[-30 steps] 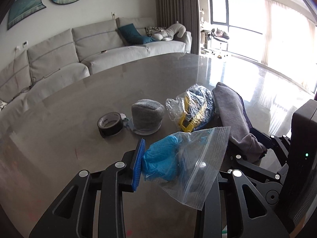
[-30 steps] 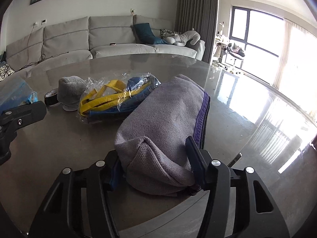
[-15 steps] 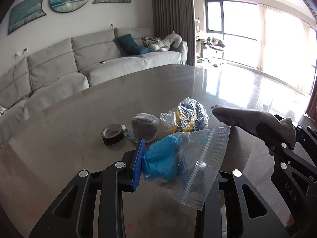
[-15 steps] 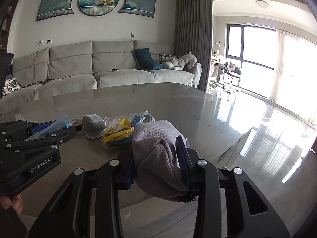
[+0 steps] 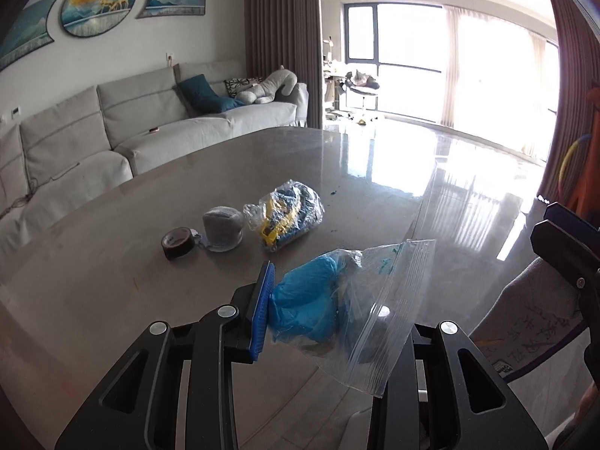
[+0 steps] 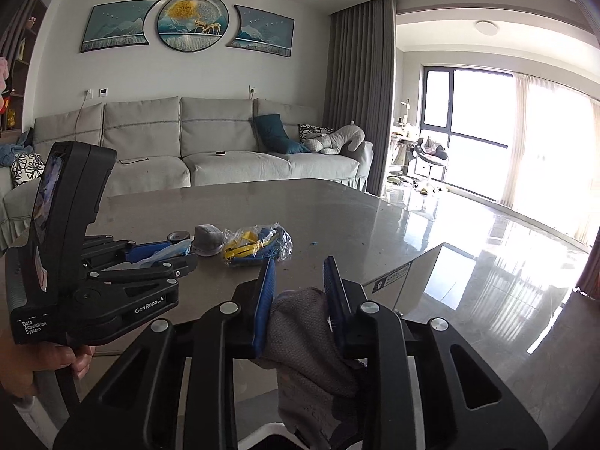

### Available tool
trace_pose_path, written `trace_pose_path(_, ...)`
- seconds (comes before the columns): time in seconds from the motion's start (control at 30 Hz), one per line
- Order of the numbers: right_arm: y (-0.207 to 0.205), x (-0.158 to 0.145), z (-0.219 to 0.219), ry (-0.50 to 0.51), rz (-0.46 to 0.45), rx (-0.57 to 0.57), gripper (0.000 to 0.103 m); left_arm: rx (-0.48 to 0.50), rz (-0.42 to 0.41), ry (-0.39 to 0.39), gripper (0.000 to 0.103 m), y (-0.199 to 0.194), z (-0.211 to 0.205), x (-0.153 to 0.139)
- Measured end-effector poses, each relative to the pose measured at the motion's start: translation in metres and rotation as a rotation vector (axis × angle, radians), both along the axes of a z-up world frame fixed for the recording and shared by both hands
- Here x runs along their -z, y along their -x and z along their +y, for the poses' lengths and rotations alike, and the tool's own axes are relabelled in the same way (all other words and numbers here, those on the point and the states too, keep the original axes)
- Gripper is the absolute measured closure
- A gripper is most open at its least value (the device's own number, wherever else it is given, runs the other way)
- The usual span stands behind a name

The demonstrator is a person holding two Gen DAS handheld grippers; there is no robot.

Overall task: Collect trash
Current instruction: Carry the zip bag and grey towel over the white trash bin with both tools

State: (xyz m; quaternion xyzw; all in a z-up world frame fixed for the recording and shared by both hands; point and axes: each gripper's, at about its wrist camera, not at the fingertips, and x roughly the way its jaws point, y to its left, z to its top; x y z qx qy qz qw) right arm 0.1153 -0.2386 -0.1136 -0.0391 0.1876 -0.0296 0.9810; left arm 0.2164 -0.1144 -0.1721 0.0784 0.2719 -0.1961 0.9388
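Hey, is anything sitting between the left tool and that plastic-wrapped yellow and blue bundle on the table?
Only its own load: the left tool is shut on a zip bag hanging ahead of it. Beyond that, bare table leads to the bundle.

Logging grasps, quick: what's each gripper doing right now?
Left gripper: shut on the zip bag.
Right gripper: shut on the grey cloth.

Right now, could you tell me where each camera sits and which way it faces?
Left wrist: on the left gripper, looking over the table toward the sofa; its fingers pinch a zip bag.
Right wrist: on the right gripper, facing the sofa; it clamps a grey cloth; the person's hand shows.
Shared: tape roll, wrapped bundle.
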Motion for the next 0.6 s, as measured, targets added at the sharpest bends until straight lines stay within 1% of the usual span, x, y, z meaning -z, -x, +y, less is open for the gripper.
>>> trace_pose_path(0.1,0.019,0.012,0.005,0.001,0.049,0.006,0.077,0.04,0.004,-0.017,0.071,0.018,-0.005,0.004)
trace_pose_path(0.17,0.034,0.02,0.007,-0.006,0.076,0.011,0.077,0.058,0.012,-0.012,0.071,0.028,-0.006,0.005)
trace_pose_path(0.3,0.056,0.032,0.006,-0.032,0.12,0.032,0.077,0.089,-0.004,-0.028,0.071,0.052,-0.007,0.01)
trace_pose_path(0.37,0.064,0.033,0.008,-0.033,0.124,0.038,0.077,0.108,0.014,-0.028,0.071,0.061,-0.006,0.016)
trace_pose_path(0.5,0.077,0.033,0.009,-0.033,0.125,0.048,0.077,0.127,0.077,-0.014,0.071,0.08,-0.008,0.031)
trace_pose_path(0.6,0.085,0.031,0.007,-0.033,0.117,0.053,0.077,0.145,0.098,-0.022,0.071,0.092,-0.013,0.042)
